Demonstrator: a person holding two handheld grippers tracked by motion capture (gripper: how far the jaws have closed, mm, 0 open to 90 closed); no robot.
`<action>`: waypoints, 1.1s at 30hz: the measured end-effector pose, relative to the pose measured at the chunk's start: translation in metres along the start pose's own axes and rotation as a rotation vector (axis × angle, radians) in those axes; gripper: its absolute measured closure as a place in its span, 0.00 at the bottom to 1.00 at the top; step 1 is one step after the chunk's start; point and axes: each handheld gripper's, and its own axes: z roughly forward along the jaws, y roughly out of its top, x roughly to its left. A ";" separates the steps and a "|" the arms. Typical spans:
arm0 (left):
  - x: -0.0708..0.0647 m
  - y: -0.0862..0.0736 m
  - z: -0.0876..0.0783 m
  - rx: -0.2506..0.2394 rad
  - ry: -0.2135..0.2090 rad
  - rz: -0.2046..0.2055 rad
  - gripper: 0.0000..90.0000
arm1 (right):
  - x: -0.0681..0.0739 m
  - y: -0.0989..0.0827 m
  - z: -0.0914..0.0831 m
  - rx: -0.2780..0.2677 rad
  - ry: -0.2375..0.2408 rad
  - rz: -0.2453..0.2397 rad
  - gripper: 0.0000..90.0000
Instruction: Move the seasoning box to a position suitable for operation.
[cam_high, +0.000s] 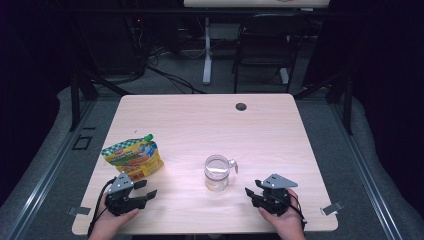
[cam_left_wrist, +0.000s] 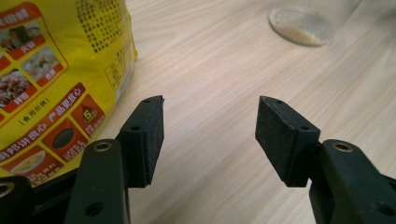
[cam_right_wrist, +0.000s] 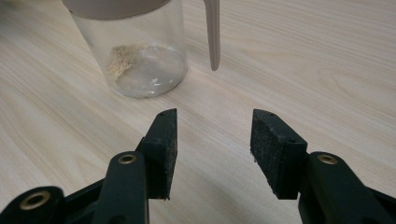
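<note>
Left gripper (cam_high: 148, 189): jaws spread wide, nothing between them, low over the table (cam_high: 200, 120). Yellow spouted pouch (cam_high: 134, 155) lies flat just beside it, up and to the left. Right gripper (cam_high: 251, 191): jaws wide, empty, aimed toward the clear jar (cam_high: 217, 172) near table centre; a little pale powder in its bottom (cam_right_wrist: 135, 65), a thin handle (cam_right_wrist: 212, 32) hanging at the side.

Risks, as judged: the pouch is soft and slick, so a pinch on its flat face may slide off. The jar is light and upright; a nudge from one jaw could tip it.
</note>
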 end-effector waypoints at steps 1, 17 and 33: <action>0.001 0.000 0.000 -0.003 0.003 0.000 0.47 | 0.000 0.000 0.000 0.009 0.000 -0.005 0.57; -0.006 -0.010 -0.018 -0.023 0.032 -0.037 0.49 | 0.006 0.007 -0.001 -0.032 0.020 -0.012 0.66; -0.014 -0.024 -0.037 -0.028 0.040 -0.052 0.59 | 0.013 0.026 0.026 -0.061 -0.006 -0.040 0.68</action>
